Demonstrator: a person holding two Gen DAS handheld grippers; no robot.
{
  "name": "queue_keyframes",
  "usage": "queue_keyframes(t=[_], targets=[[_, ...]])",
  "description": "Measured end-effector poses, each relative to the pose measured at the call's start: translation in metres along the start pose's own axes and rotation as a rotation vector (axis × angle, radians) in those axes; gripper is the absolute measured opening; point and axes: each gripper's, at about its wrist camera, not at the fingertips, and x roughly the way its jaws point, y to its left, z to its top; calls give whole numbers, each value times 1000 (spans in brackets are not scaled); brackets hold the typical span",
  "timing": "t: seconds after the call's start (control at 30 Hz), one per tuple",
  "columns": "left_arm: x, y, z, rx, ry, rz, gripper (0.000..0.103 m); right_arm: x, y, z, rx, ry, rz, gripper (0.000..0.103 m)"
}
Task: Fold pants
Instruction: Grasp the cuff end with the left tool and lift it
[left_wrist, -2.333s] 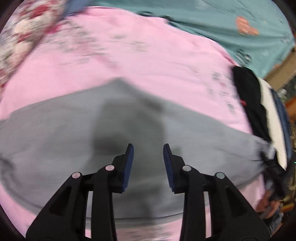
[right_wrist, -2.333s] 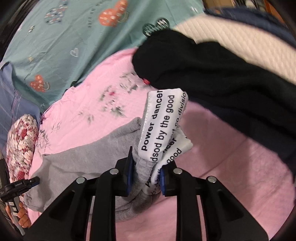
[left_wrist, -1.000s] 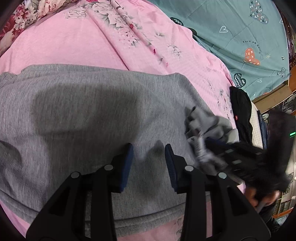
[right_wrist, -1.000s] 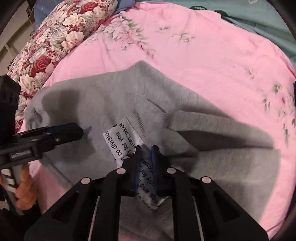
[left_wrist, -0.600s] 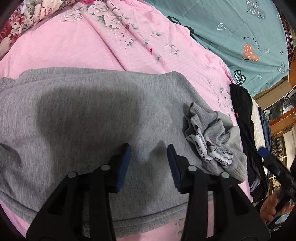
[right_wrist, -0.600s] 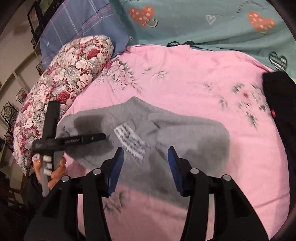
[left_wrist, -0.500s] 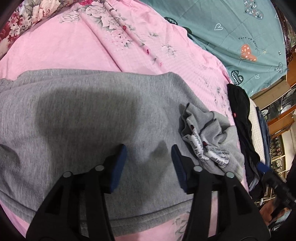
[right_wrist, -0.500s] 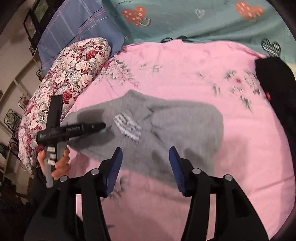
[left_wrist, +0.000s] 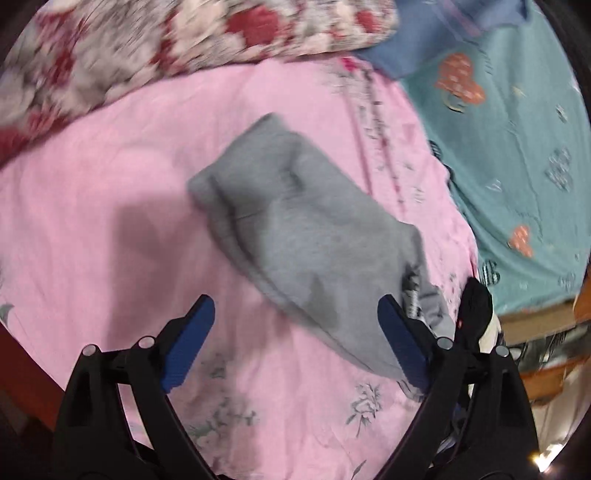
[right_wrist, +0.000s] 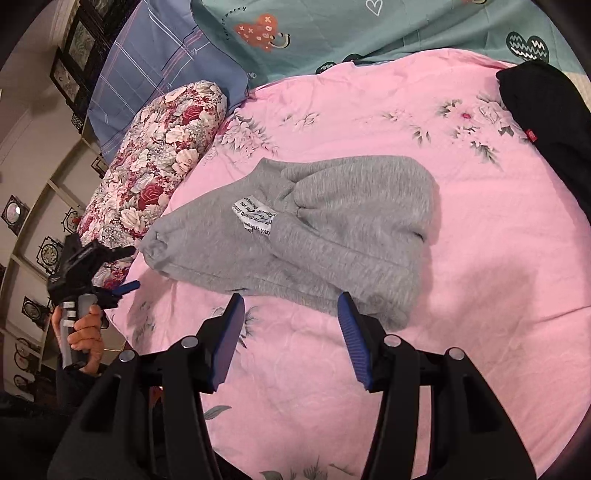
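While folded grey fleece pants (right_wrist: 325, 229) lie mid-frame on pink floral bedsheet (right_wrist: 480, 295) | my left gripper (left_wrist: 295, 332) spread, empty | my right gripper (right_wrist: 291, 328) spread, empty

Bare pink sheet (right_wrist: 498, 295) lay around the grey pants (right_wrist: 332, 229); floral pillow (right_wrist: 155, 158) and seemingly black clothing (right_wrist: 546, 110) flanked them.

Both grippers have black plastic frames with round silver screws and ribbed blue pads (right_wrist: 352, 334). The left gripper (right_wrist: 122, 286) has a grey handle with white stripes, and a dark sleeve (right_wrist: 70, 380) is below it.
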Motion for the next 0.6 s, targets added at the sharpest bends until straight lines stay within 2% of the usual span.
queue_keyframes(t=[0.07,0.2,0.27,0.37,0.5,0.53,0.57,0.6], targets=[[11,9,6,-43,17,-33,90,-9,-6,-2,11,-20,-6,54],[32,16,18,-91,1,-38,90,-26,-21,-6,56,-64,-20,54],[41,17,28,-102,-17,-82,91,-29,-28,-9,79,-70,-25,54],[51,15,43,-119,-44,-121,97,-29,-34,-12,108,-67,-32,54],[64,3,56,-90,-59,-91,97,-27,-30,-11,109,-58,-51,54],[66,0,55,-79,-70,-75,94,-27,-28,-11,105,-56,-54,54],[65,-1,55,-69,-80,-57,83,-26,-26,-11,100,-54,-59,54],[67,0,54,-66,-80,-15,35,-25,-24,-10,96,-51,-63,54]])
